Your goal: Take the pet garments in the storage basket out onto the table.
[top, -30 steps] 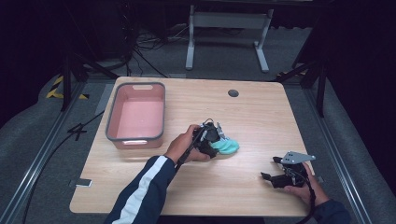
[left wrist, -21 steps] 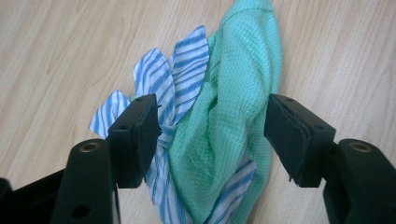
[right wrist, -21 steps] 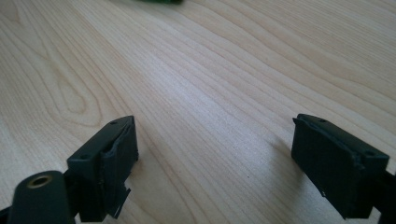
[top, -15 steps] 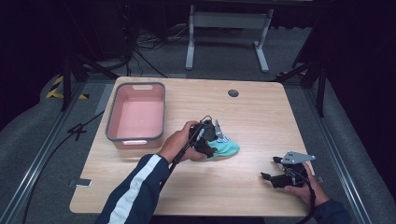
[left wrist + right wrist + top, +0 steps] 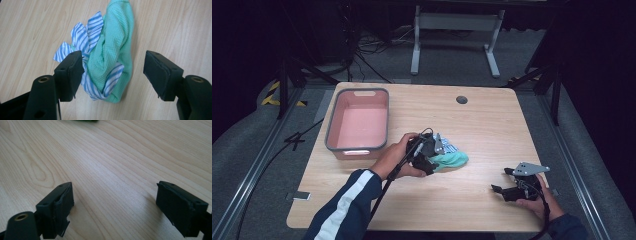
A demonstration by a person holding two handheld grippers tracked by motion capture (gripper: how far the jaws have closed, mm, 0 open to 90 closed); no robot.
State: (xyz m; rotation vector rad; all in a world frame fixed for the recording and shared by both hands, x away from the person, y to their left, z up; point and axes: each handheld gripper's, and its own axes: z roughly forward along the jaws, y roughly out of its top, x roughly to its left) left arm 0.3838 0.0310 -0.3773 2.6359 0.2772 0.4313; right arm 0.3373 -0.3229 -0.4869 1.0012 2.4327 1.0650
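Observation:
A mint green waffle cloth (image 5: 112, 50) lies crumpled on the wooden table, tangled with a blue-and-white striped cloth (image 5: 87, 35). In the high view the green cloth (image 5: 453, 160) and the striped cloth (image 5: 447, 148) sit at mid-table. My left gripper (image 5: 426, 154) hovers over their left end. Its jaws have just been opening, and the left gripper (image 5: 113, 72) is open, with the bundle below the gap and neither pad pressing on it. My right gripper (image 5: 502, 180) rests low at the front right. In its own view the right gripper (image 5: 115, 202) is open over bare wood.
A pink bin with a grey rim (image 5: 330, 130) stands at the table's left, with nothing visible inside. A dark round cable hole (image 5: 461, 99) is near the far edge. Cables and a metal stand lie on the floor beyond the table.
The left gripper has risen slightly off the cloth bundle with its jaws spread wider, and the cloths stay on the table. The right gripper has not moved.

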